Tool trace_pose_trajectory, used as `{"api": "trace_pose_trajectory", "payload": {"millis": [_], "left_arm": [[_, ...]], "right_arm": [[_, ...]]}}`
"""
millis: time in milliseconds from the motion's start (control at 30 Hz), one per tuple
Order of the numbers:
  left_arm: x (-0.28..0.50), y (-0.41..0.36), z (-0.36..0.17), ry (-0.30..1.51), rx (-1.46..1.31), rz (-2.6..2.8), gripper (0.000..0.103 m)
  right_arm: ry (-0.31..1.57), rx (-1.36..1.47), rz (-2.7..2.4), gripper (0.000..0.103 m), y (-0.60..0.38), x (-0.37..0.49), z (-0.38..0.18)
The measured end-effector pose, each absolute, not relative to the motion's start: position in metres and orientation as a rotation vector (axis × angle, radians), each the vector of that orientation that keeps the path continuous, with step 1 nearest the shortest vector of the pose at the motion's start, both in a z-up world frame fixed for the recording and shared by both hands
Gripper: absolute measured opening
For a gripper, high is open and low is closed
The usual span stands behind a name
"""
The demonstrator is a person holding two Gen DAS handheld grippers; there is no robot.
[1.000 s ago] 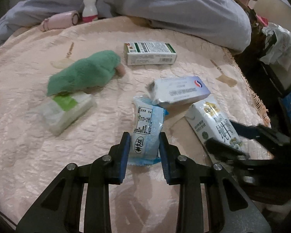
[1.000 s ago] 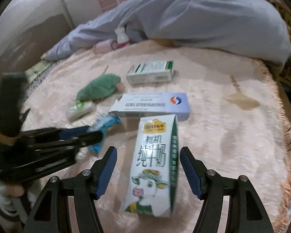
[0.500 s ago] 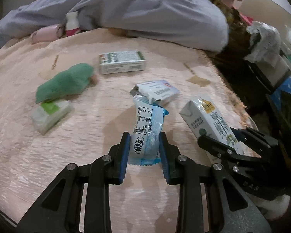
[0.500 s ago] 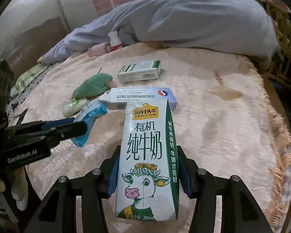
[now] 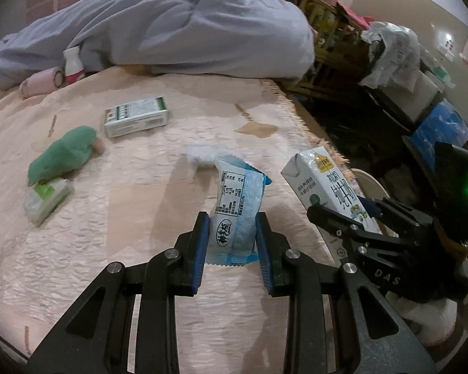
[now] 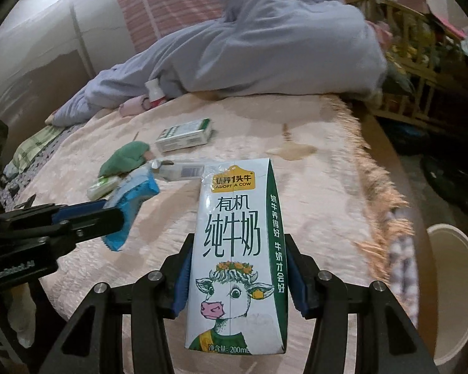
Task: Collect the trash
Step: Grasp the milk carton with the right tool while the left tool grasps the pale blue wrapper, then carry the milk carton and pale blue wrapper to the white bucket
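- My left gripper (image 5: 232,238) is clamped on a blue snack wrapper (image 5: 237,208), held up off the pink bedspread (image 5: 124,218).
- My right gripper (image 6: 238,275) grips a milk carton (image 6: 238,255) by both sides, also off the bedspread, near its fringed edge.
- A green-white box (image 5: 136,117), a green cloth (image 5: 64,154) and a tissue pack (image 5: 46,199) lie on the spread.
- A white bin (image 6: 452,286) stands on the floor to the right.

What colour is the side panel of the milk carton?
Dark green on the milk carton; clearest in the right wrist view.
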State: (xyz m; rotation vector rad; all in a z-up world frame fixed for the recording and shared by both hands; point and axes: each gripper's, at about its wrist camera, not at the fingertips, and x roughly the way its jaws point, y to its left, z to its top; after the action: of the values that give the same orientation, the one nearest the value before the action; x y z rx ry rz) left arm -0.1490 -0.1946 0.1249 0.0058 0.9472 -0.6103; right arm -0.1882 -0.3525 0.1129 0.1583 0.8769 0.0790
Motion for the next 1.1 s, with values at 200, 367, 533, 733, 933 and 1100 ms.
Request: {"api": "trace_pose_trajectory", "payload": {"millis": [200, 367, 533, 733, 933, 1100], "left_arm": [[-0.159, -0.215, 0.132, 0.937, 0.027, -0.651, 0.027], [-0.162, -0.231, 0.133, 0.934, 0.047, -0.663, 0.027], [-0.166, -0.246, 0.132, 0.932, 0.065, -0.671, 0.027], [-0.169, -0.266, 0.129, 0.929, 0.086, -0.679, 0.027], [-0.173, -0.287, 0.124, 0.93, 0.114, -0.695, 0.027], [-0.173, -0.305, 0.121, 0.933, 0.127, -0.712, 0.027]], "right_arm": [[0.866, 0.186, 0.037, 0.05, -0.378, -0.204, 0.117], [0.858, 0.199, 0.015, 0.051, -0.392, -0.213, 0.119], [0.845, 0.209, -0.006, 0.051, -0.404, -0.223, 0.122], [0.838, 0.225, -0.03, 0.051, -0.422, -0.232, 0.123], [0.838, 0.238, -0.057, 0.051, -0.437, -0.24, 0.121], [0.84, 0.251, -0.084, 0.051, -0.454, -0.247, 0.118]]}}
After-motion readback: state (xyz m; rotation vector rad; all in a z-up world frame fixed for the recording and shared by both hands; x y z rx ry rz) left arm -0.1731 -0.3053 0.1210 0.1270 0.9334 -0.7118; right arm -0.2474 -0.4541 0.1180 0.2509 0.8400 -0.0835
